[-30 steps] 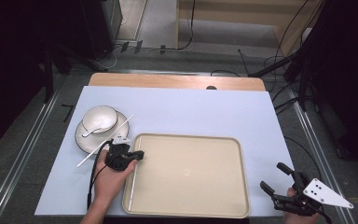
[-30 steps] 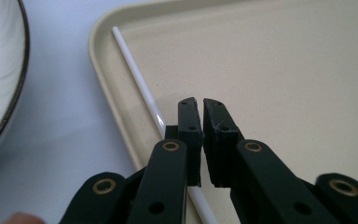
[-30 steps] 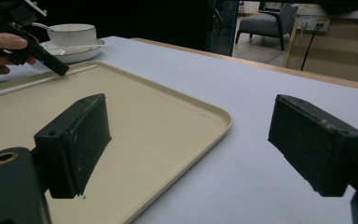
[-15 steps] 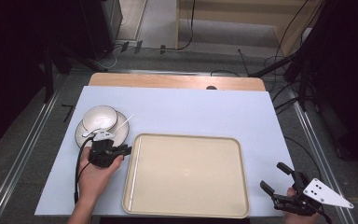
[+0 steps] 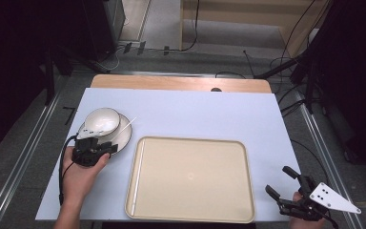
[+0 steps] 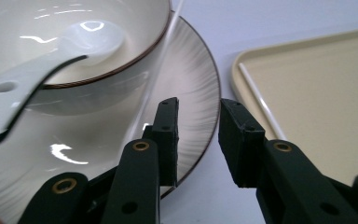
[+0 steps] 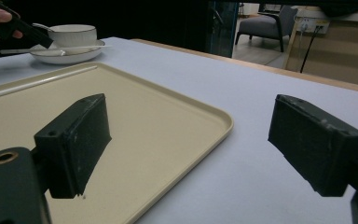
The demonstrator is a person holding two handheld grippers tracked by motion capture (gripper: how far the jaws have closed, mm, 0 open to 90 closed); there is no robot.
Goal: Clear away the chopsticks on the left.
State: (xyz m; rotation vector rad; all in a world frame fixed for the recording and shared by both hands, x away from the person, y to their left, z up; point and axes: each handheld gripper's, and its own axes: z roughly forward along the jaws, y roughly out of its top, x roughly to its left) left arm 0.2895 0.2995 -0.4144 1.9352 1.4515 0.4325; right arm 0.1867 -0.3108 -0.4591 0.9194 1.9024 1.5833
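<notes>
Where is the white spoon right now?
The white spoon lies in the bowl on the plate, at the table's left in the high view, just left of the tray and right by the left tongs.

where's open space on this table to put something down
Free: the tray floor, except for one chopstick along its left edge, the blue mat between the tray's far rim and the wooden strip, and the mat right of the tray. Crowded: the near-left, where the left gripper sits at the saucer carrying the bowl and spoon.
</notes>
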